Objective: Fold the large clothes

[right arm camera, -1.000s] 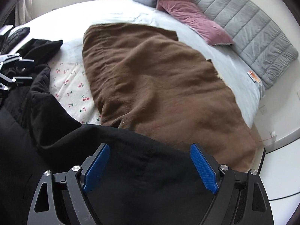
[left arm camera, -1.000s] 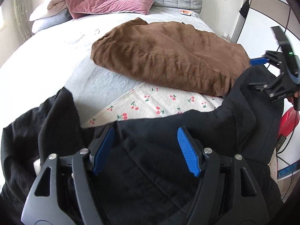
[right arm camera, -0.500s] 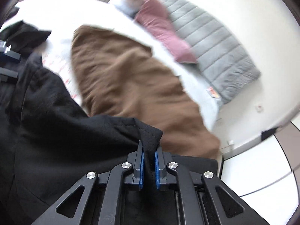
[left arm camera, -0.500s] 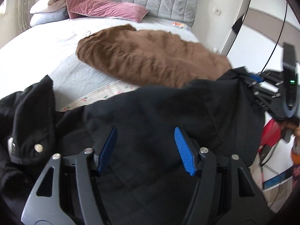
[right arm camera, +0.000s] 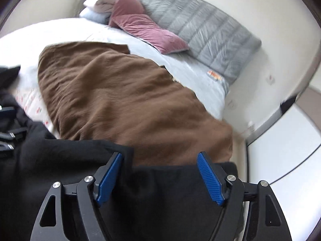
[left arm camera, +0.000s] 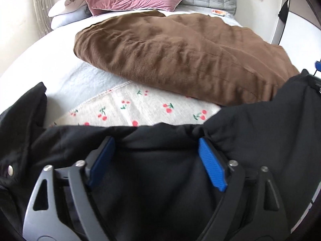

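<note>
A large black garment [left arm camera: 250, 140] lies bunched across the near end of the bed, under both grippers; it also shows in the right wrist view [right arm camera: 66, 166]. My left gripper [left arm camera: 156, 160] is open, its blue pads spread over the black cloth with fabric between them. My right gripper [right arm camera: 158, 172] is open too, its pads wide apart over the garment's edge. The right gripper's blue tip [left arm camera: 318, 65] shows at the far right of the left wrist view. The left gripper's frame [right arm camera: 8, 134] shows at the left edge of the right wrist view.
A brown blanket [left arm camera: 180, 58] lies across the middle of the bed. A cherry-print cloth [left arm camera: 140, 108] lies between it and the black garment. Pink pillows [left arm camera: 128, 0] and a grey quilted headboard [right arm camera: 200, 30] are at the far end. The bed's right edge [right arm camera: 240, 140] drops to the floor.
My right gripper was shut on a fold of the black garment half a second ago and has let go and opened. The garment has dropped lower, uncovering the cherry cloth.
</note>
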Available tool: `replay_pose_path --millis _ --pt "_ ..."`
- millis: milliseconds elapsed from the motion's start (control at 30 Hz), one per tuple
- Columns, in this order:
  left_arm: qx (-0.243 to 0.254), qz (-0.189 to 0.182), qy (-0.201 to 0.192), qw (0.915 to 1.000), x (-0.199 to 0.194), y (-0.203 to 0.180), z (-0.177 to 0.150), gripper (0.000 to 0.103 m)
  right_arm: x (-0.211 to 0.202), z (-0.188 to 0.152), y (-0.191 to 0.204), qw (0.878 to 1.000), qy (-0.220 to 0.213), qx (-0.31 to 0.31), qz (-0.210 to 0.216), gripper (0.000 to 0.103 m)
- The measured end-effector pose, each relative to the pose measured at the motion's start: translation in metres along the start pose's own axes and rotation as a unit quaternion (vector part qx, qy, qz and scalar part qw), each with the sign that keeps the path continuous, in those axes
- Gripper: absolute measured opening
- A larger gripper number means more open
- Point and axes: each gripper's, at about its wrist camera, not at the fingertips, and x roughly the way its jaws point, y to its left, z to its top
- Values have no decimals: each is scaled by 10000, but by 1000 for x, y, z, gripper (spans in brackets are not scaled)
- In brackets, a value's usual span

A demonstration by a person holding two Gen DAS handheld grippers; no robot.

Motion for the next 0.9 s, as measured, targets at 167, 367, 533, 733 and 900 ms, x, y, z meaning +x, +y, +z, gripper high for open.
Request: replay_pose_path --millis 167,367,533,733,900 --pt "-737 -288 -146 9968 -33 30 -7 87 -22 -4 -43 9953 50 640 719 79" --pt "-848 -470 -177 9951 -102 55 -52 87 -61 -22 -27 9842 169 726 1608 80" --pt "-712 -160 -213 9971 -174 93 -91 87 -106 -33 21 9762 313 393 2108 80" --pt "-1298 393 -238 9905 -240 176 -131 87 -157 -30 90 9652 450 14 2578 86" --pt "-1836 617 -521 9797 -248 234 -144 87 -181 -2 154 9556 233 -21 2936 86"
